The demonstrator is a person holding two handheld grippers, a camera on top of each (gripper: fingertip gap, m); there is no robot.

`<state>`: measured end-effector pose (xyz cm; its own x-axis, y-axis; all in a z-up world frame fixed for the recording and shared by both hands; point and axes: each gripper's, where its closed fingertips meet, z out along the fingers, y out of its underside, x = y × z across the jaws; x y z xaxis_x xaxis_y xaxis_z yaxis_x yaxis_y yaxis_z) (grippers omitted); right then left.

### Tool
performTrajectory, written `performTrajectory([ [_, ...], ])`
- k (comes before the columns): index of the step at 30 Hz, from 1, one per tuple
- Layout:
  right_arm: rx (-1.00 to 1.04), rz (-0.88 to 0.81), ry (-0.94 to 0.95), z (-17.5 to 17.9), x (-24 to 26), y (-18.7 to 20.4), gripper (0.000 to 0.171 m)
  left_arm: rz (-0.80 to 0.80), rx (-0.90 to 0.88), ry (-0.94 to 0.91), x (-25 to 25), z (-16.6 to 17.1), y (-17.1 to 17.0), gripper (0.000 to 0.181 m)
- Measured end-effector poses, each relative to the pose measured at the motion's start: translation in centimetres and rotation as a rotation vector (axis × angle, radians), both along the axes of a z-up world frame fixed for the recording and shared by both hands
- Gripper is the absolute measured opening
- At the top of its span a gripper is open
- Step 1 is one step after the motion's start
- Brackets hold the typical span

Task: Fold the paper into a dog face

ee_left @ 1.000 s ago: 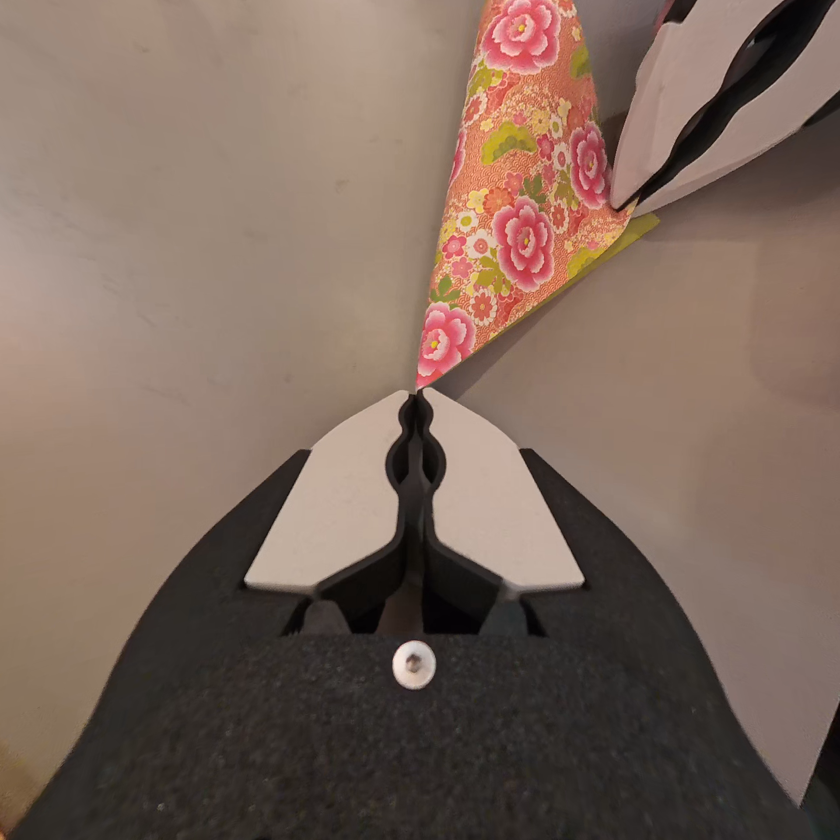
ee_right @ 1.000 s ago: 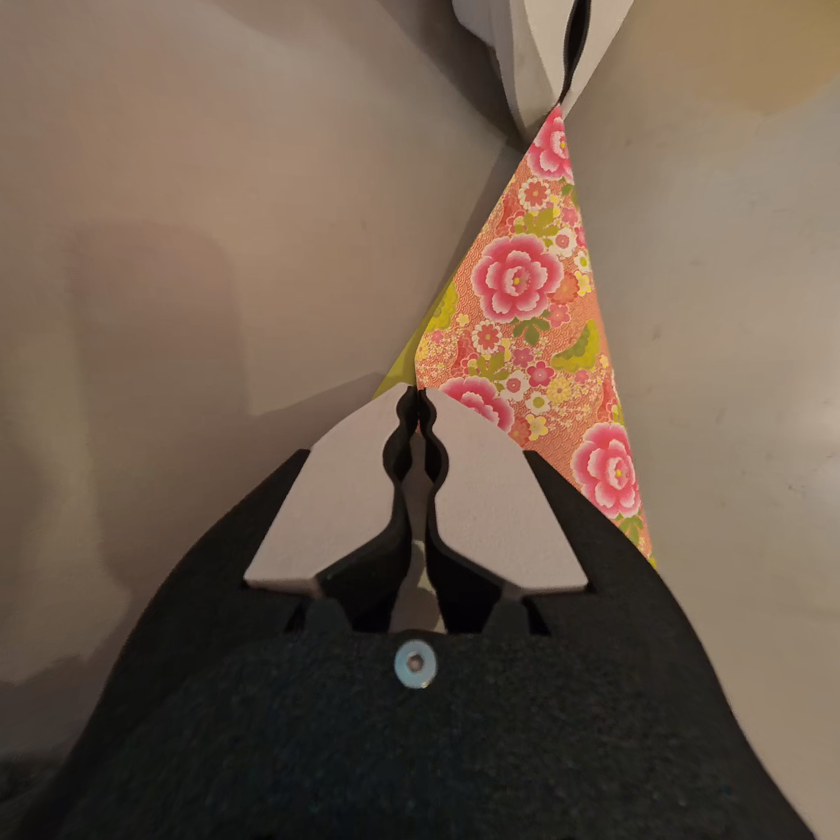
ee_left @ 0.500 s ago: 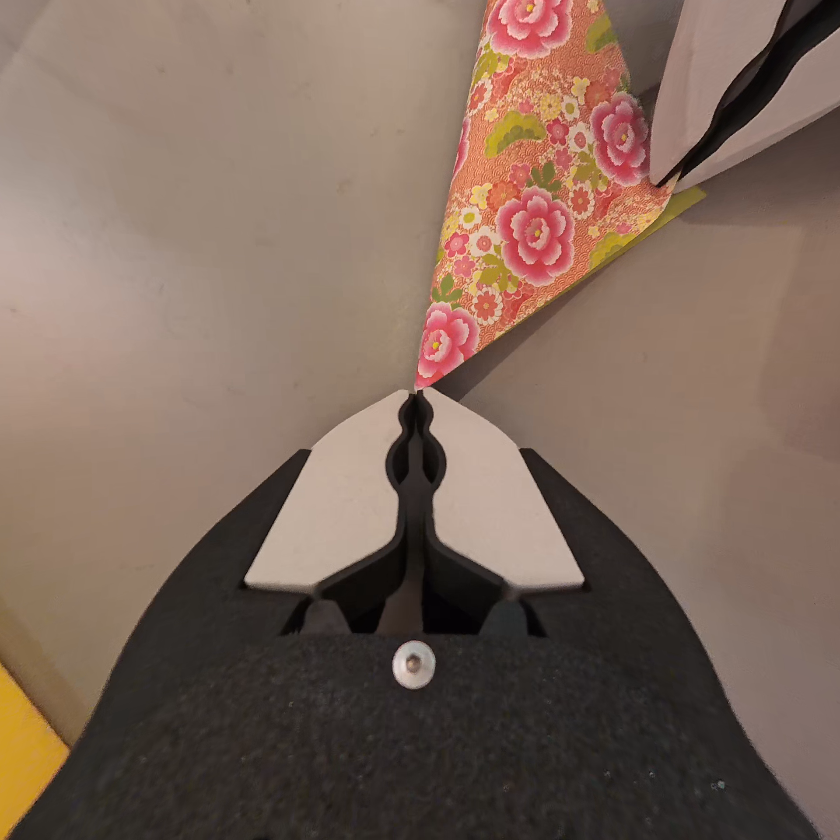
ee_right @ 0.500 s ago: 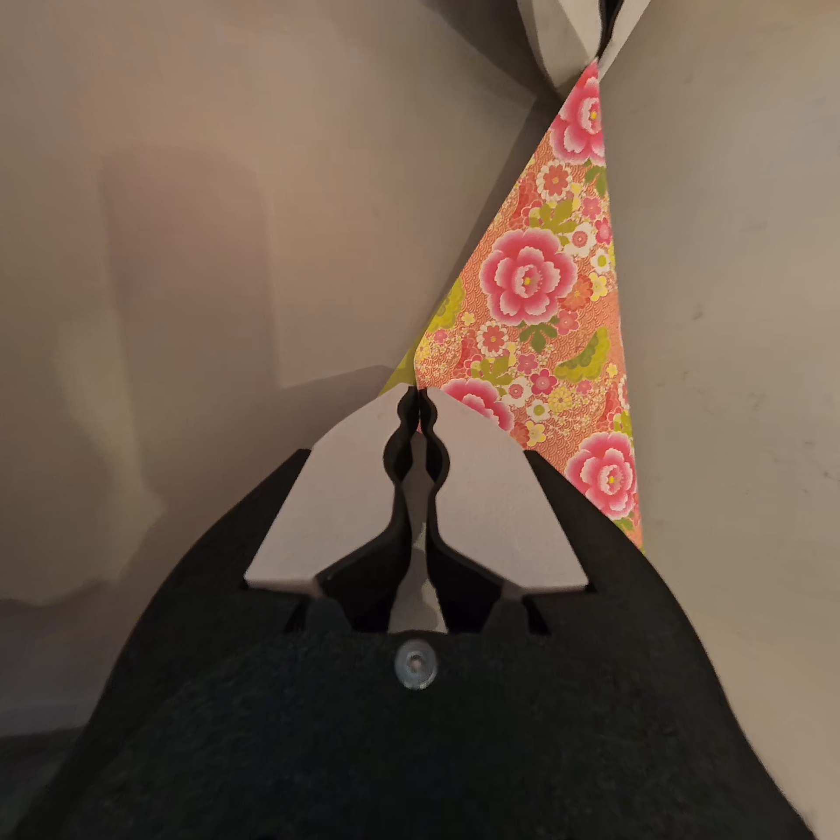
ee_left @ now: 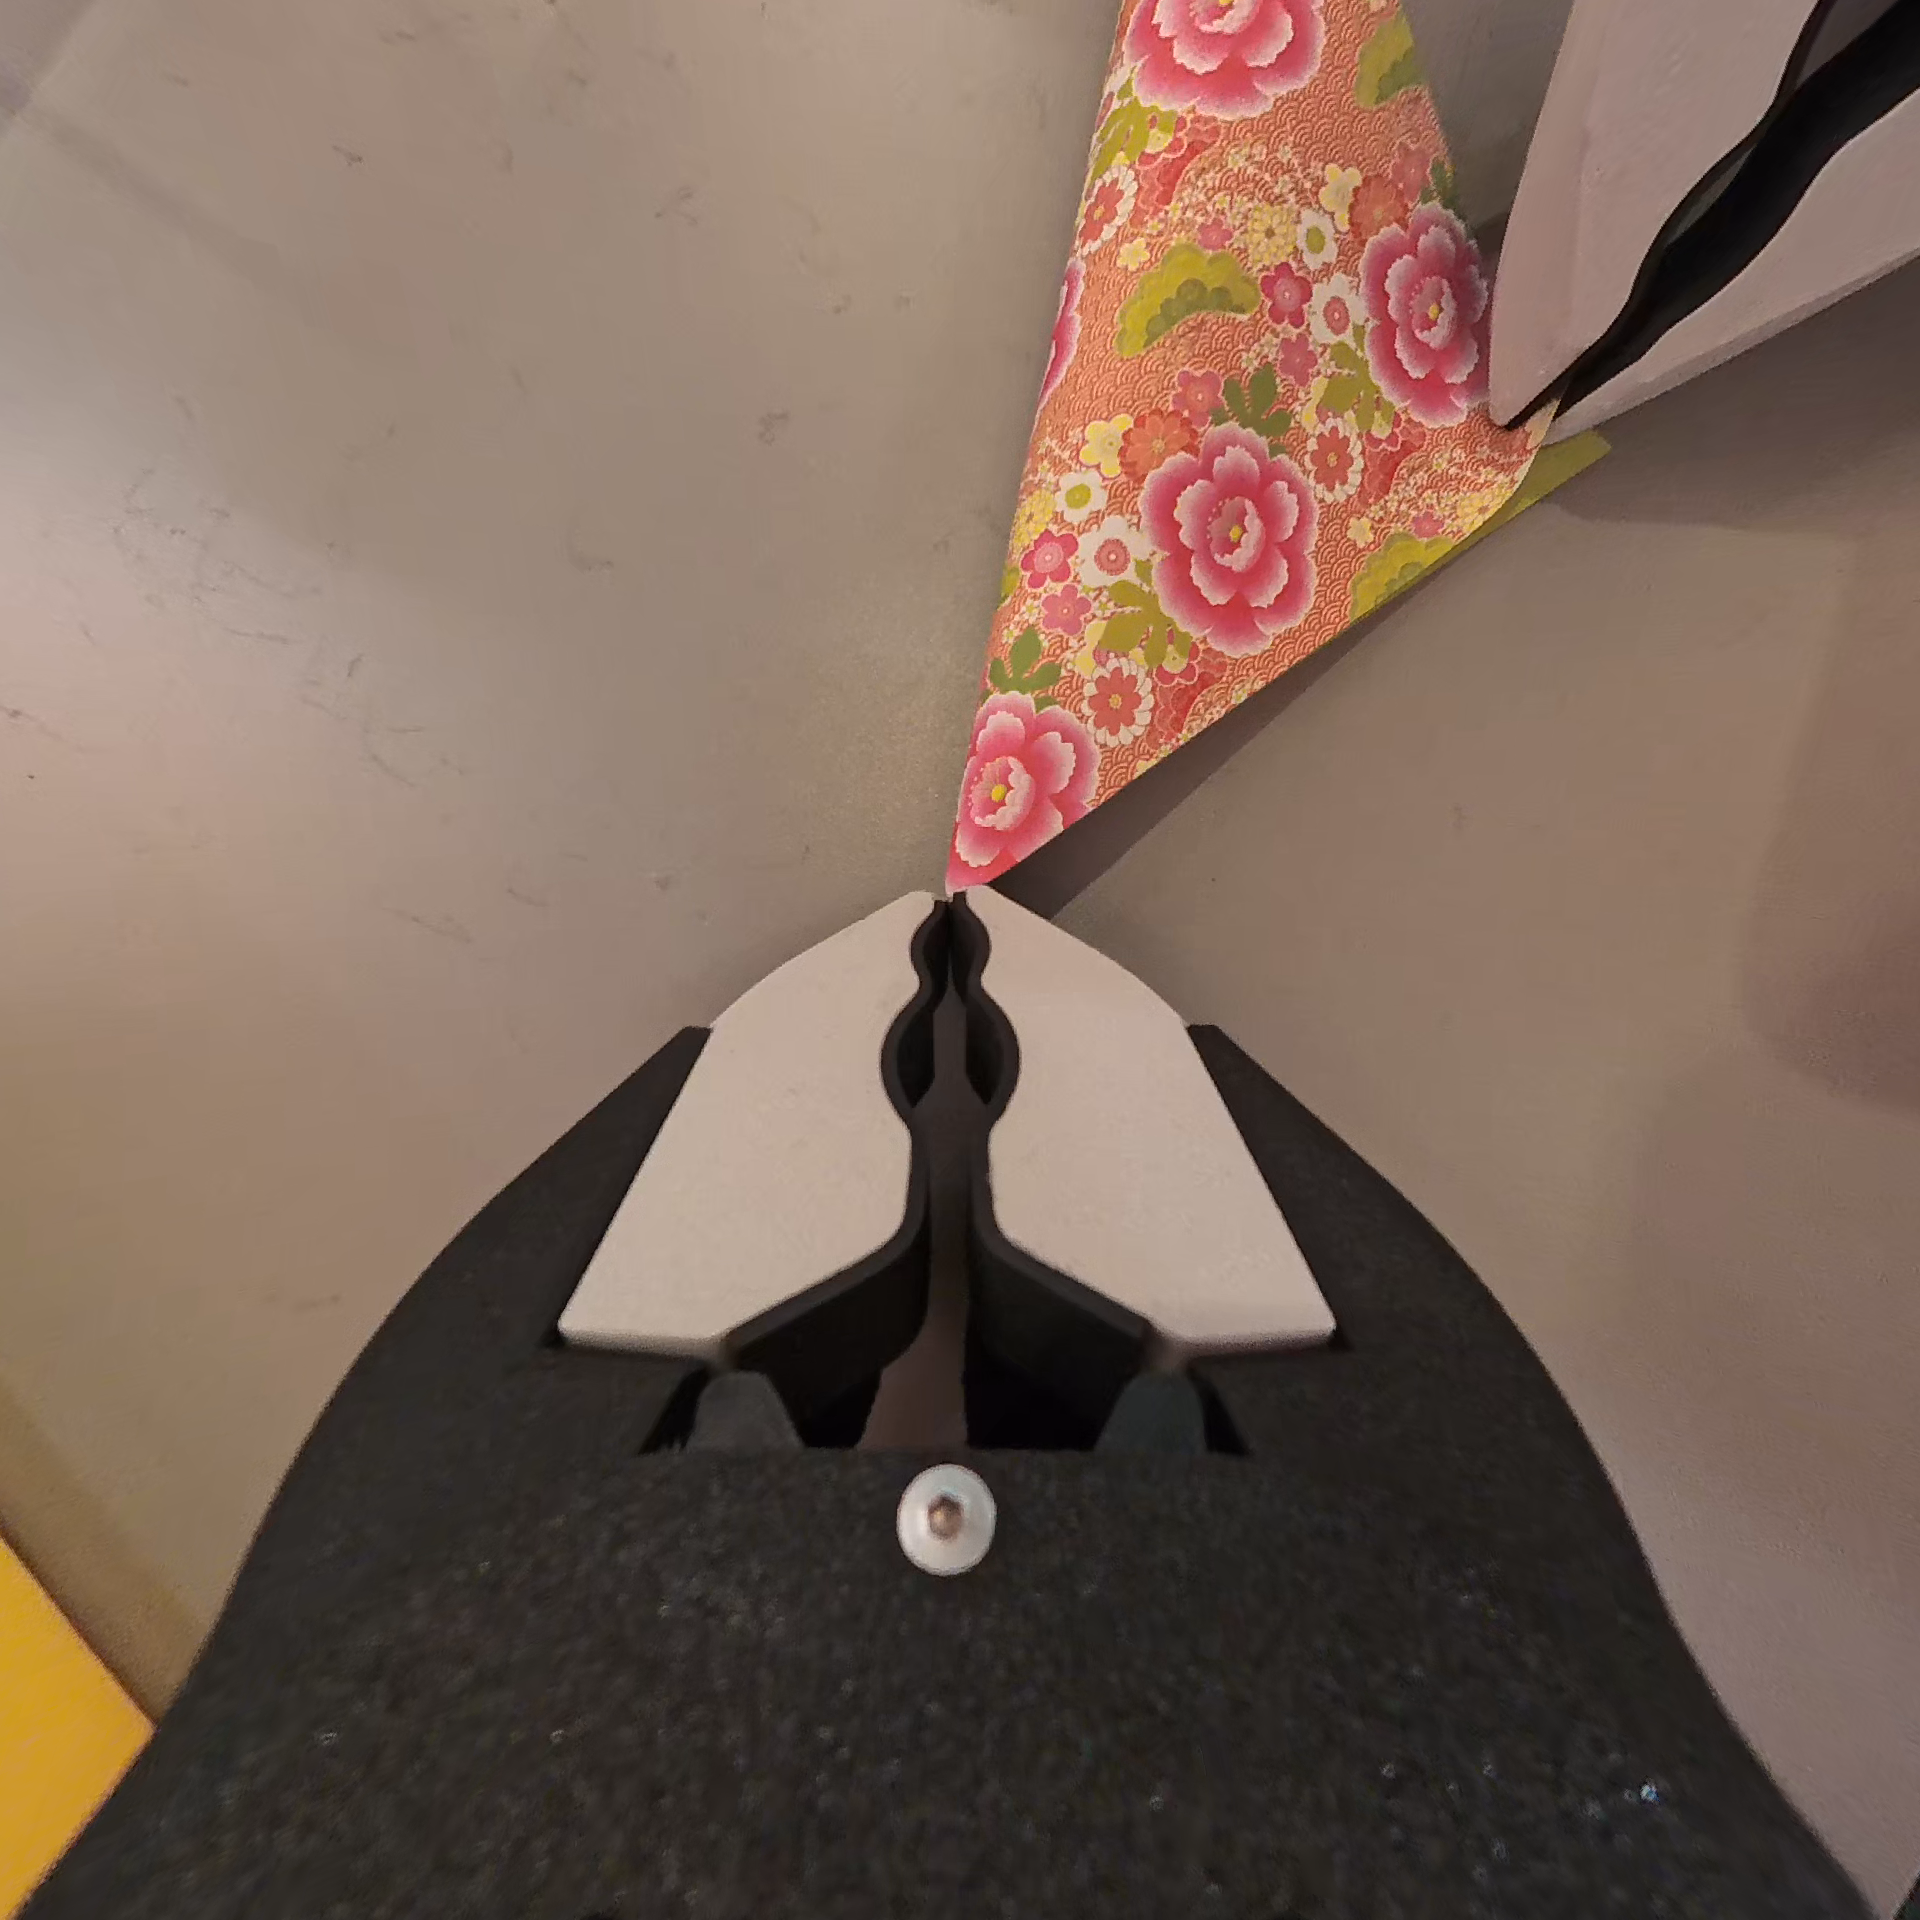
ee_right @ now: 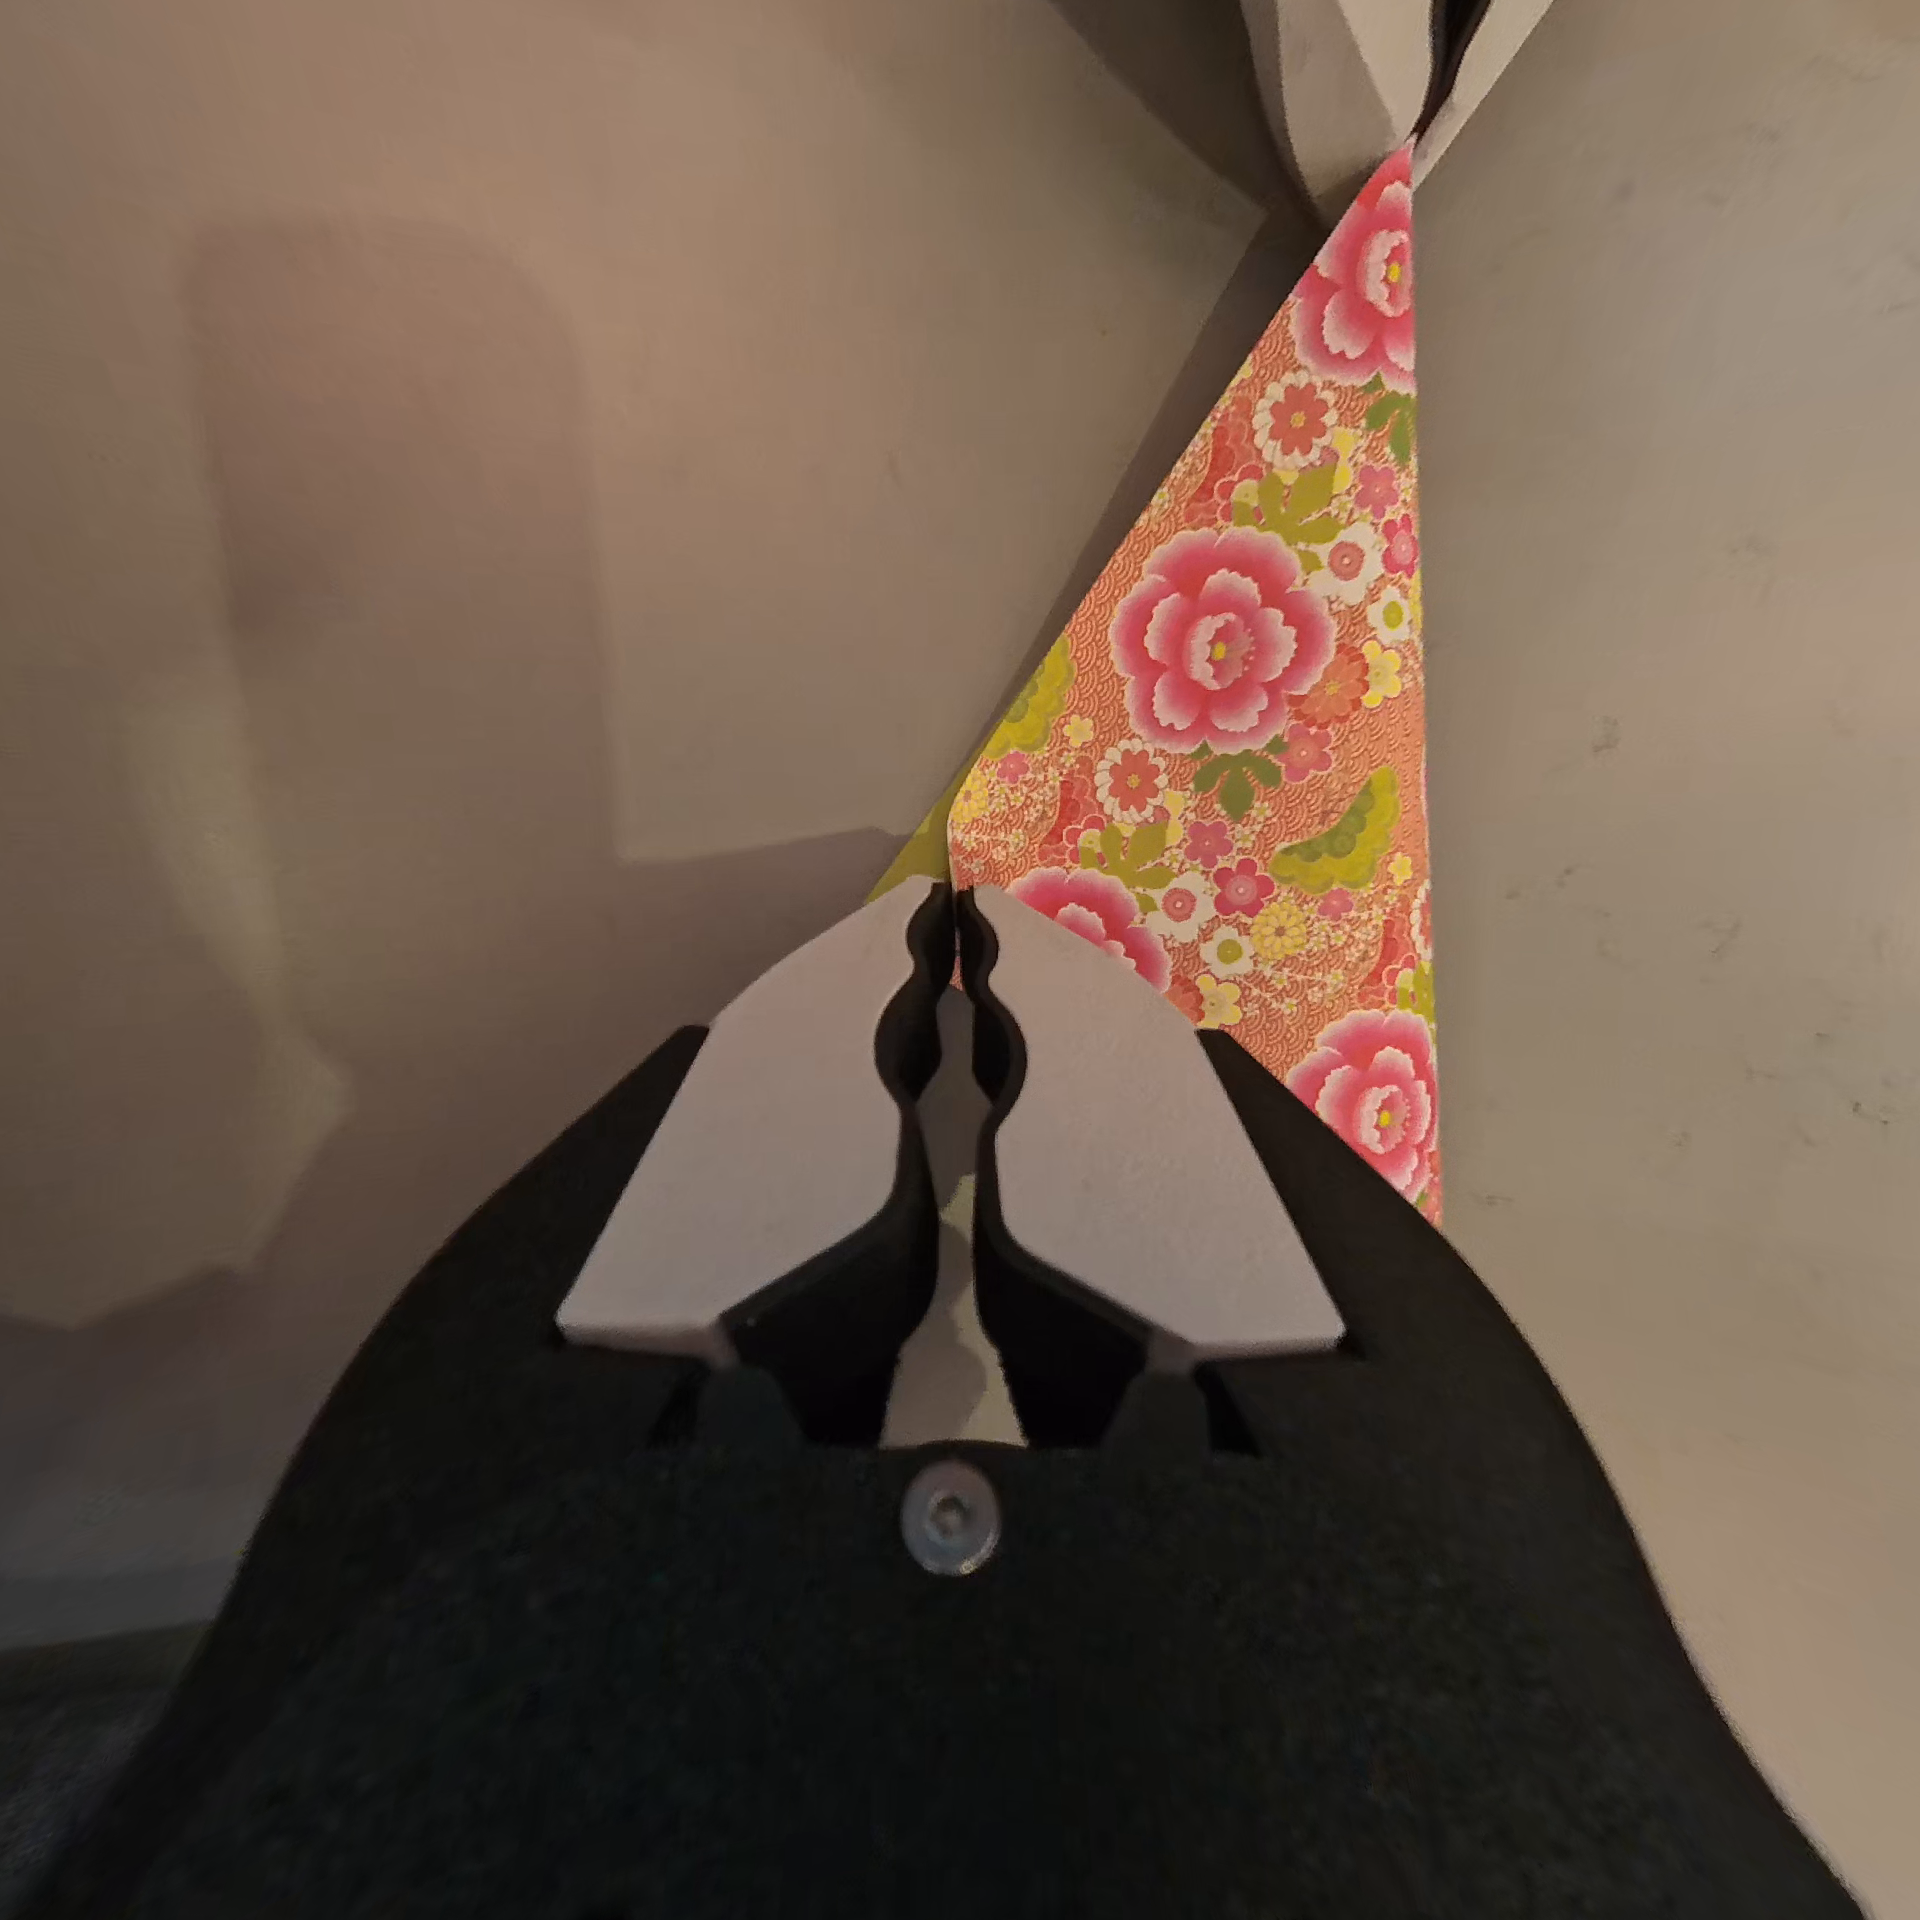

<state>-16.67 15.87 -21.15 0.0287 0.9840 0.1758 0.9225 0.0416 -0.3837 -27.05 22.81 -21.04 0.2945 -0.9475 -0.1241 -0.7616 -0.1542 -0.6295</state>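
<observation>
Your left hand-held gripper (ee_left: 951, 902) is pinching the sharp corner of the paper (ee_left: 1236, 436), its two pale fingers (ee_left: 790, 1132) pressed together on the very tip. The paper, already folded into a triangle with a pink and orange flower print on its upper face, is fanning out ahead of that gripper and to its right, and a thin strip of lime green from the under layer is peeking out along the edge nearest your other tool. The gripper is holding this corner just above the grey desk (ee_left: 436, 520), and the paper is casting a shadow on the desk to the right of the tips.

Your right hand-held gripper (ee_right: 954, 896) is clamping another corner of the paper (ee_right: 1226, 675), with its fingers (ee_right: 1101, 1122) closed on the edge where the green underside is showing. From this gripper the sheet is stretching forward and to the right, up to the far tip where the left hand-held gripper (ee_right: 1415, 140) is gripping it. In the left wrist view the right hand-held gripper (ee_left: 1519, 418) is sitting at the top right, closed on the paper's corner. You are holding the paper taut between the two tools over the desk (ee_right: 520, 520).

A yellow object (ee_left: 52, 1704) is showing behind and left of your left gripper.
</observation>
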Motion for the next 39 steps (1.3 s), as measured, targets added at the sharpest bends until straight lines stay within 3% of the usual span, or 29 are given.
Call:
performTrajectory([
  [15,-0.061,0.036,-0.014,0.1,0.0,-0.4,0.008,-0.007,-0.007,0.001,0.1,0.0,-0.1,0.000],
  [39,-0.116,0.044,-0.031,0.0,0.2,-1.2,0.006,-0.011,-0.003,0.007,0.0,0.0,-0.2,0.000],
])
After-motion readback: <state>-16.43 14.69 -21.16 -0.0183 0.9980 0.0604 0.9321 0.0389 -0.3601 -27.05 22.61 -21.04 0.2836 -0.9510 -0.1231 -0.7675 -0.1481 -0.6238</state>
